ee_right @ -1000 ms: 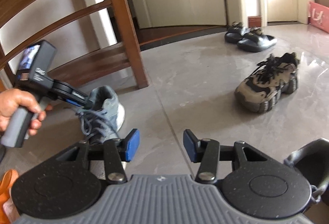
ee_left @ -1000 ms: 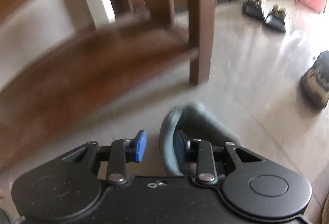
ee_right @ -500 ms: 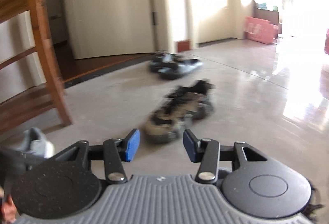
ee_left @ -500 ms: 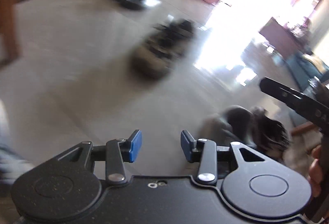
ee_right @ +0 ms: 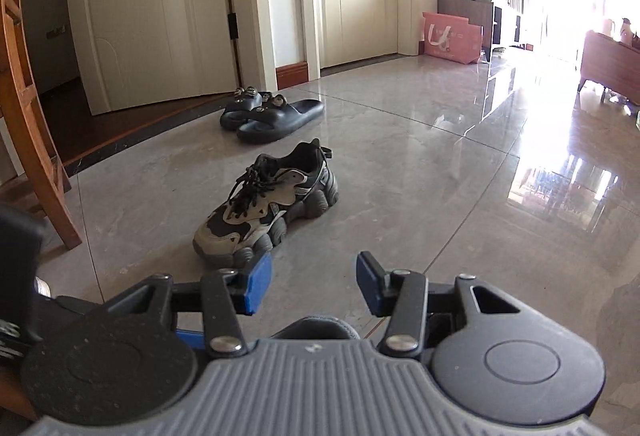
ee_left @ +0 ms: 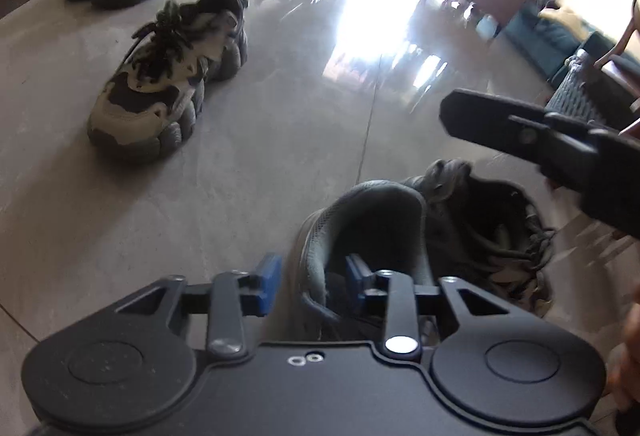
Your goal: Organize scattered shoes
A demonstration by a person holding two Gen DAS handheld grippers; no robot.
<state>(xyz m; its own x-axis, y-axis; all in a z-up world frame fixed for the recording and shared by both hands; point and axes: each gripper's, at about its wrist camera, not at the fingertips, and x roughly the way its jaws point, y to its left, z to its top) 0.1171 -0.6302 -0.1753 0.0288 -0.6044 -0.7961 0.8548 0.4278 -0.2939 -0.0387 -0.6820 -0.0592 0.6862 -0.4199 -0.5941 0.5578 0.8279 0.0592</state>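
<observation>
The left tool point(ee_left: 312, 282) sits low in the left view. Its two blue pads have just been closing. The heel wall of a gray shoe point(ee_left: 372, 228) is between them, one pad outside the shoe and one inside it. The outer pad does not seem to touch the heel, so the tool looks open around it and not yet pinching. This shoe lies on the floor point(ee_left: 240, 176) in the lower middle of the frame, with its dark laces to the right.

The right tool point(ee_right: 314, 286) is at the bottom of the right view. Its pads stand apart with nothing between them, only floor behind. A bit of gray shoe peeks out just under it. In the left view the right tool shows as a black bar at the right edge, above the gray shoe.

A tan and black shoe point(ee_right: 266, 206) stands alone on the floor in the middle of the right view. In the left view it is at the upper left.

Two dark slippers point(ee_right: 270, 112) sit side by side, touching, farther back near a white door point(ee_right: 160, 8). A brown chair leg point(ee_right: 36, 124) is at the left edge. A pink bag point(ee_right: 452, 38) leans by the far wall.
</observation>
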